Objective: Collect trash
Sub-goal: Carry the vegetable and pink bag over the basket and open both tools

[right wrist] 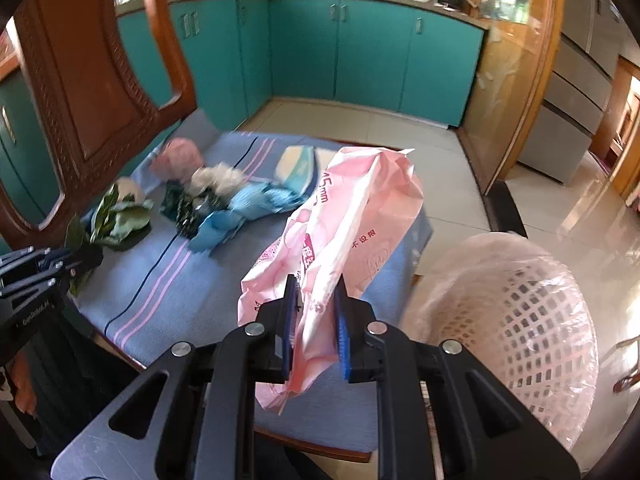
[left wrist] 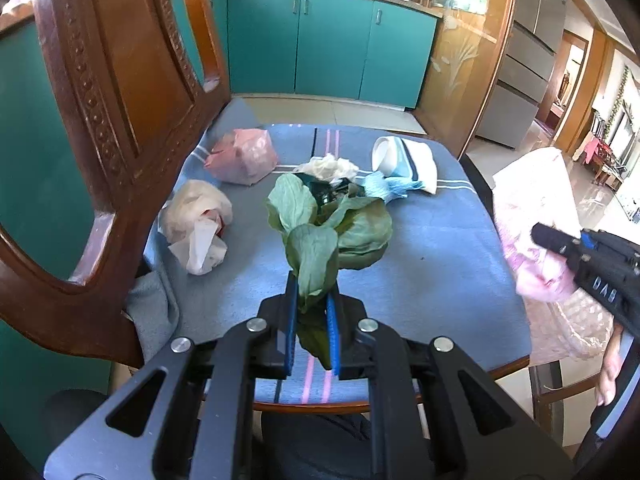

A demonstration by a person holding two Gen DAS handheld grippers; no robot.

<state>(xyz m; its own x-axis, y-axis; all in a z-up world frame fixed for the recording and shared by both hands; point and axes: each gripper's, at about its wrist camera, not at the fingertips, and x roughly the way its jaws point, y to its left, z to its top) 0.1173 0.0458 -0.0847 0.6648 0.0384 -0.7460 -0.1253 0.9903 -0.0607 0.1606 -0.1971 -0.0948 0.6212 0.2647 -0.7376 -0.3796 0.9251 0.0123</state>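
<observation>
The table [left wrist: 460, 248], covered by a blue striped cloth, carries most of what remains; every place below is given relative to it. Off its right edge stands the pink lattice waste basket [right wrist: 532, 312], lined with a thin clear bag. Nothing can be made out inside it from these views, so the collecting looks to be at an early stage, though its bottom is hidden.

Above the table's right side, near the basket, the right claw [right wrist: 316, 320] is clenched on a pink plastic wrapper [right wrist: 360, 216], which hangs clear of the cloth. Above the table's near middle, the left claw [left wrist: 312, 320] is clamped on the stems of a bunch of wilted green leaves [left wrist: 332, 228]; whether the leaf tips touch the cloth I cannot tell.

Left on the table: a pink crumpled bag [left wrist: 244, 156] at the far left, beside the wooden chair back [left wrist: 112, 120]; a whitish bag with tissue [left wrist: 196, 224] at the left edge; a white paper cup [left wrist: 386, 154] on its side at the far right; a crumpled blue paper [left wrist: 394, 188] just in front of the cup; a white wad [left wrist: 330, 168] at the far middle; and a dark scrap [left wrist: 322, 190] next to that wad.

By my reading, two pieces are in hand and not yet dropped, and about six more wait.
</observation>
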